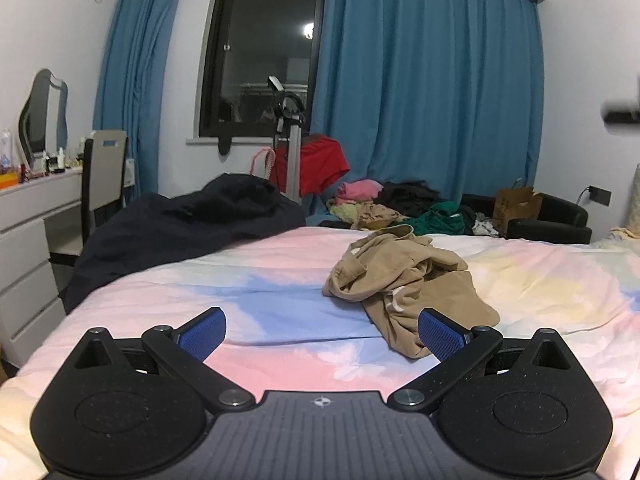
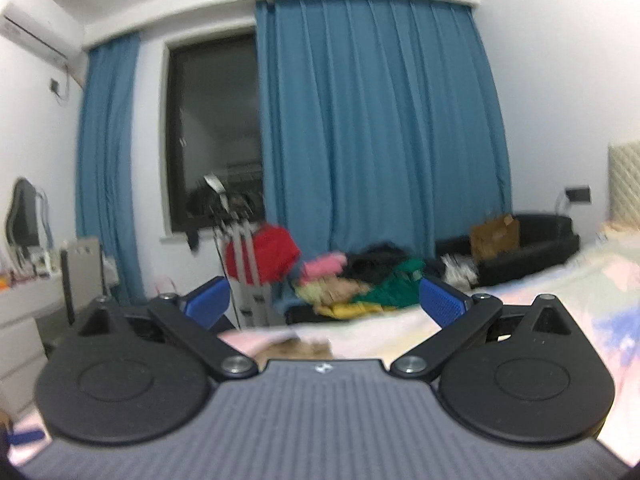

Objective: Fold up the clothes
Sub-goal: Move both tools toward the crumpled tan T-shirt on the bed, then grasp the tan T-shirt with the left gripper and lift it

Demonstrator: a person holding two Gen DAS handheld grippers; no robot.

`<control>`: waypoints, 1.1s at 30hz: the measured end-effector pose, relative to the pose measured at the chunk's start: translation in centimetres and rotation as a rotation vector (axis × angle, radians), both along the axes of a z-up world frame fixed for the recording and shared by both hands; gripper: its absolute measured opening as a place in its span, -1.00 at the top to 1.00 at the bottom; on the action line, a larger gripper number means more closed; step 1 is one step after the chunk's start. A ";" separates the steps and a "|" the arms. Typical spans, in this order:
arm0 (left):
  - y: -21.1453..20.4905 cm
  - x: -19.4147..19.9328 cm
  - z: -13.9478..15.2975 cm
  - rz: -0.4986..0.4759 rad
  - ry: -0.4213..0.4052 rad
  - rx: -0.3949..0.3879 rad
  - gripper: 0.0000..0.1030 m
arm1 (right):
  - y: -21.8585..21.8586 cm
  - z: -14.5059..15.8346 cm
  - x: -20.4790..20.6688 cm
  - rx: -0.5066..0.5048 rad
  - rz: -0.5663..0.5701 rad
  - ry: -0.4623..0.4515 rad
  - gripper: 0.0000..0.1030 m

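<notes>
Tan garment (image 1: pixel 404 280) crumpled on bed (image 1: pixel 280 292); both grippers level, fingers (image 1: pixel 202 334) spread, empty.

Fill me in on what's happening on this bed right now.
A person is folding clothes with a handheld gripper in each hand, and no fold has begun. A crumpled tan garment lies in a heap on the pastel bedsheet. The left gripper is open and empty, its right finger close by the garment's near edge. The right gripper is also open and empty, held higher and aimed toward the pile of clothes beyond the bed; that view is blurred.
</notes>
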State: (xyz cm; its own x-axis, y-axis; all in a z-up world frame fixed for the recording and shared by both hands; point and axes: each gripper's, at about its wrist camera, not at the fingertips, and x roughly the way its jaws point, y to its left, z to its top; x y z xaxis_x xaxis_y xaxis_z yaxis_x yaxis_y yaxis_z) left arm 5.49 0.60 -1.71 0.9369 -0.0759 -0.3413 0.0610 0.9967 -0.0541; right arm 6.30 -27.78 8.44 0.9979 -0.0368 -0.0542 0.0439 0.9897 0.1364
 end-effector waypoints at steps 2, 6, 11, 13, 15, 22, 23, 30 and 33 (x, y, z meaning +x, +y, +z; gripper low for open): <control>-0.4 2.4 0.3 -0.030 0.040 -0.009 -1.00 | -1.1 -1.4 0.4 0.025 -0.008 0.043 -1.00; -1.2 8.9 0.9 -0.015 0.134 -0.094 -0.99 | -2.4 -3.0 1.1 0.068 -0.019 0.082 -1.00; -1.8 16.9 -0.2 0.025 0.196 -0.230 -0.99 | -3.6 -5.9 2.6 0.090 -0.010 0.170 -1.00; -2.1 20.0 -1.0 0.042 0.217 -0.271 -0.96 | -3.8 -7.5 3.9 0.114 -0.010 0.225 -1.00; -2.4 23.1 -1.9 0.058 0.239 -0.313 -0.89 | -4.0 -9.0 5.2 0.134 -0.004 0.271 -1.00; -2.3 31.2 -6.2 0.138 0.309 -0.451 -0.56 | -3.4 -12.4 9.3 0.150 0.035 0.353 -1.00; -2.1 31.5 -6.9 0.150 0.311 -0.457 -0.40 | -3.3 -12.9 9.8 0.159 0.047 0.362 -1.00; -1.5 30.3 -7.1 0.154 0.227 -0.433 0.76 | -4.3 -15.2 11.8 0.215 0.085 0.384 -1.00; -1.7 28.5 -5.4 0.094 0.168 -0.389 0.78 | -3.5 -14.9 11.8 0.197 0.108 0.358 -1.00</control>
State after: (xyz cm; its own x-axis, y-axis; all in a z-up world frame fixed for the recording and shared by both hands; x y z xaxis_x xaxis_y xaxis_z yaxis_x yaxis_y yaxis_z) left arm 34.03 -1.12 -7.12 0.8796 -0.1459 -0.4528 -0.0710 0.9008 -0.4283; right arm 18.12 -31.24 -6.50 0.9123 0.1127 -0.3937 0.0205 0.9476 0.3187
